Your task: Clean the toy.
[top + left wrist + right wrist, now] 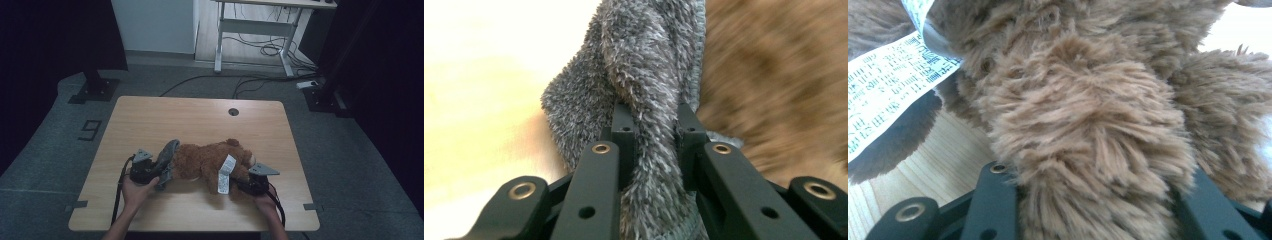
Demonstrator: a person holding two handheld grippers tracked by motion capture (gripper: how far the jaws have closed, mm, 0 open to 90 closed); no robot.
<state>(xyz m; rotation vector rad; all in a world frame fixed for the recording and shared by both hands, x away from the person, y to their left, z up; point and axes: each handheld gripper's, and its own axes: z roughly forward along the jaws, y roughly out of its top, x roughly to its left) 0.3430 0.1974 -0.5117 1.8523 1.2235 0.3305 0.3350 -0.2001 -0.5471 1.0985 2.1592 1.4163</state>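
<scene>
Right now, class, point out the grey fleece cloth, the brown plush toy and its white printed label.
grey fleece cloth (644,75), left gripper view, the bunched fold above the jaws.
brown plush toy (202,160), high view, middle of its body.
white printed label (226,174), high view, middle of the strip.

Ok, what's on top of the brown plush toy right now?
A white printed label lies across the brown plush toy, and a grey fuzzy cloth, pinched in the left tool, covers one end. What the cloth hides there can't be seen.
</scene>
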